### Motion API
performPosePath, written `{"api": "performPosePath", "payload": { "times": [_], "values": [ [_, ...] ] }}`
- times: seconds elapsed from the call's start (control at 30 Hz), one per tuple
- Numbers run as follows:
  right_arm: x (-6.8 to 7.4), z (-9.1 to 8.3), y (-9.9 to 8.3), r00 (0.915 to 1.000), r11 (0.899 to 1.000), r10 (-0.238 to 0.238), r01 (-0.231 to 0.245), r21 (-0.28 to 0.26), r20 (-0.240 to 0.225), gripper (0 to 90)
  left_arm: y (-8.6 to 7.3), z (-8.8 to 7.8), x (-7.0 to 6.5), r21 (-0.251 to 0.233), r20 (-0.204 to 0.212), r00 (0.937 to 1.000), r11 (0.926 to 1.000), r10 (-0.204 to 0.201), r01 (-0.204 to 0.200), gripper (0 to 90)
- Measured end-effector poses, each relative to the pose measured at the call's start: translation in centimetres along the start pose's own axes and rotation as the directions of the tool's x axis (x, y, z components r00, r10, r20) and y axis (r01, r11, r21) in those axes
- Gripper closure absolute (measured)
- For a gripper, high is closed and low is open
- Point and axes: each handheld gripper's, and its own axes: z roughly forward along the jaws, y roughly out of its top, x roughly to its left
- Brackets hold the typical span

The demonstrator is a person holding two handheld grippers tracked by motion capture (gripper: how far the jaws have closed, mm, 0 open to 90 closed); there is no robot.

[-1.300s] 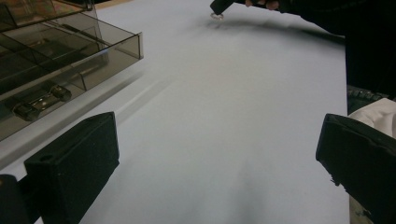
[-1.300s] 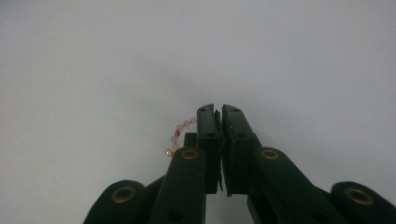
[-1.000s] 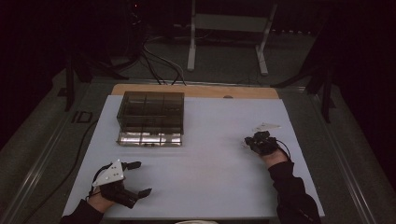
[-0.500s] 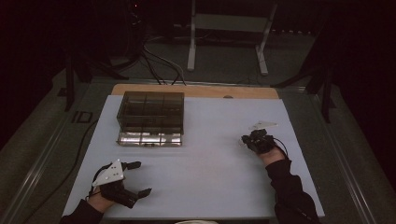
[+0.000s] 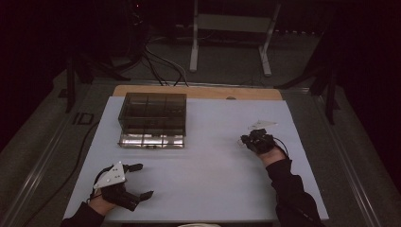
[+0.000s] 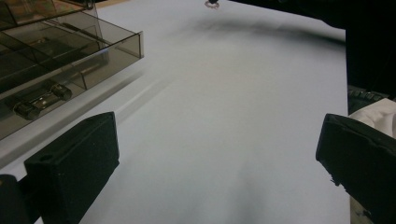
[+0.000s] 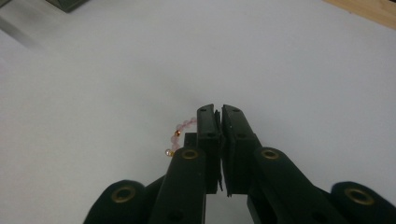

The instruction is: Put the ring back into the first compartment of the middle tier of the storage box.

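Observation:
A string of pink and gold beads, a bracelet point(image 7: 176, 135), curls out from the left side of my right gripper point(image 7: 219, 112). Its jaws are pressed together, and the string seems pinched between them. In the high view the right gripper point(image 5: 247, 139) hovers low over the white table cover at mid-right, pointing left. My left gripper point(image 5: 144, 179) rests near the front left, jaws wide apart with nothing between them point(image 6: 215, 154). A smoky clear compartment box point(image 5: 153, 111) stands at the back left, its lower drawer point(image 5: 151, 140) pulled out toward me.
The white cover point(image 5: 208, 170) lies on a wooden table point(image 5: 198, 92). The box point(image 6: 56, 60) sits close to my left gripper's left jaw, with small metal parts in the drawer. Cables and a stand's legs lie on the dark floor beyond.
My right gripper has drifted slightly to the left, jaws staying shut. The left gripper has kept still.

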Motion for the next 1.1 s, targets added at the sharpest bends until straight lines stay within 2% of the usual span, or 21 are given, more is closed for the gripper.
{"api": "performPosePath", "payload": {
  "times": [1.1],
  "values": [
    [2.5,0.0,3.6,0.9977,0.997,-0.06,0.058,-0.042,-0.033,87.0,0.0,0.0,0.0,-0.001,0.002,1.0,1.0,-0.002,0.002,0.9]
  ]
}}
